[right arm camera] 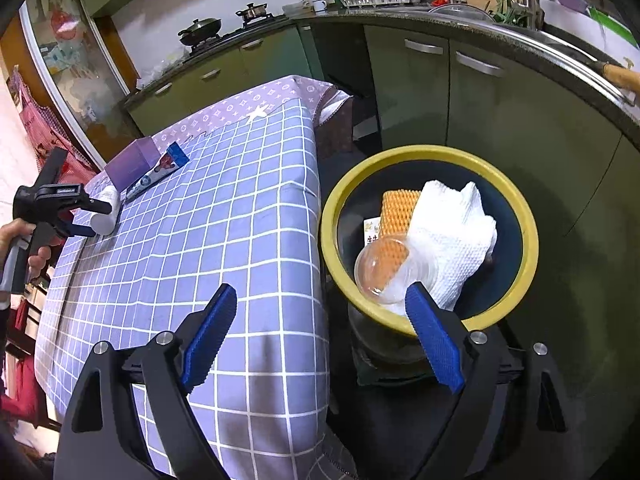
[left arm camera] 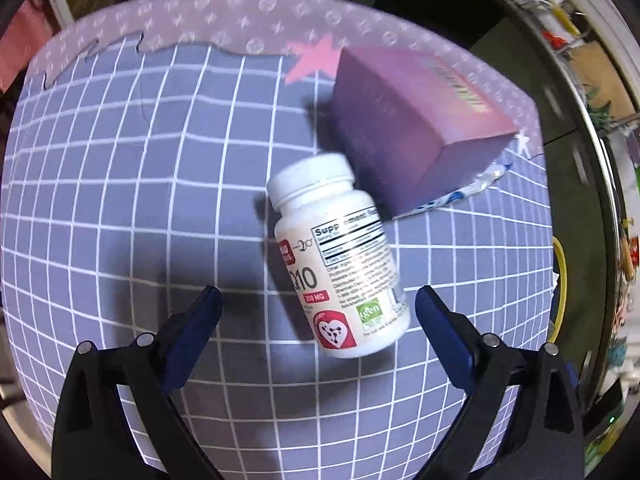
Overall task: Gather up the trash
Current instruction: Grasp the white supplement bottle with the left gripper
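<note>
The bottle (left arm camera: 338, 256) lies on its side on the table (left arm camera: 120, 200), cap toward the far edge, its base between the tips of the left tongs (left arm camera: 318, 300) but nearer the right-hand finger; neither pad touches it. Its label reads "Q10", "200 MG" in a red bar, a red heart mark, and a panel headed "Supp…"; the small print is too fine to read. Just beyond the cap stands a purple box (left arm camera: 416, 120), touching or nearly touching the bottle, with a blue-and-white tube (left arm camera: 460, 192) under its near corner. The left tongs stand wide and hold nothing.

In the right wrist view the bottle (right arm camera: 107, 210) sits near the table's (right arm camera: 220, 200) left edge, at the left tongs (right arm camera: 86, 218), beside the box (right arm camera: 132, 162) and tube (right arm camera: 160, 170). Off the table's right edge stands a yellow-rimmed bin (right arm camera: 528, 240) with a paper towel (right arm camera: 448, 232), orange foam net (right arm camera: 396, 212) and clear cup (right arm camera: 384, 272) inside. The right tongs (right arm camera: 320, 308) are wide and empty, one finger over the table, the other at the bin rim.
</note>
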### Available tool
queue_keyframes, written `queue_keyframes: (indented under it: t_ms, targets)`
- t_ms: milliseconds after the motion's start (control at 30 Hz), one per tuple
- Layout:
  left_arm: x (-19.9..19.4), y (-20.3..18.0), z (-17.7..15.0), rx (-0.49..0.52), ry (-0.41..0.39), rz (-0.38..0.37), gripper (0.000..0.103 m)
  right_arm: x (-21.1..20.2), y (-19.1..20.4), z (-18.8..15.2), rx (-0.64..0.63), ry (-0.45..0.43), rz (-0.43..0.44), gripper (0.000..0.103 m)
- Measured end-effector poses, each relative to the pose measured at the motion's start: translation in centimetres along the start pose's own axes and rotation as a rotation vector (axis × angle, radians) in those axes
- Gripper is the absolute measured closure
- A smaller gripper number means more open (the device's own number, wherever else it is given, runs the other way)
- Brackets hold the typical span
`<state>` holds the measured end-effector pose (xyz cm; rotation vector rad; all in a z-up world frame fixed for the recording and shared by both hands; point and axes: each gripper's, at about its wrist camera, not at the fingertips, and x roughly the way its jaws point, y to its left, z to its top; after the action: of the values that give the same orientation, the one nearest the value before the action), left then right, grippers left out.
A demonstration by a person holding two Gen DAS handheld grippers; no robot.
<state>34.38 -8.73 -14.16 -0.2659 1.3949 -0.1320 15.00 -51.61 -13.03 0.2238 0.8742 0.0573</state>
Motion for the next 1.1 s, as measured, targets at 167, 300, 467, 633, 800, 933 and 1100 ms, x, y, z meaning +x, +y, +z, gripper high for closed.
queue_keyframes:
  t_ms: [167,300,467,633,800,933,1100]
  targets:
    - [0.1,-0.8,0.2,0.01,-0.011,0.033,0.028,0.4,-0.4,-0.3,0.008,0.005,0.013,0.018]
    - [-0.2,-1.2,0.4,0.028,-0.004,0.042,0.043,0.2,-0.4,-0.4,0.012,0.001,0.016,0.018]
    - [-0.2,-1.7,-0.2,0.076,0.017,0.046,0.057,0.1,-0.2,-0.4,0.009,0.0,0.021,0.018]
    - [-0.6,-1.7,-1.2,0.124,0.021,0.053,0.057,-0.1,0.4,-0.4,-0.002,0.001,0.025,0.018]
    - [-2.5,-1.1,-2.7,0.177,0.009,0.04,0.057,-0.3,0.9,-0.4,-0.009,-0.001,0.03,0.018]
    - [-3.8,-1.7,-4.1,0.238,-0.004,0.039,0.058,-0.3,1.3,-0.4,-0.015,0.001,0.035,0.018]
    - [-4.8,-2.4,-5.6,0.295,-0.01,0.036,0.058,-0.3,1.8,-0.6,-0.027,0.005,0.041,0.018]
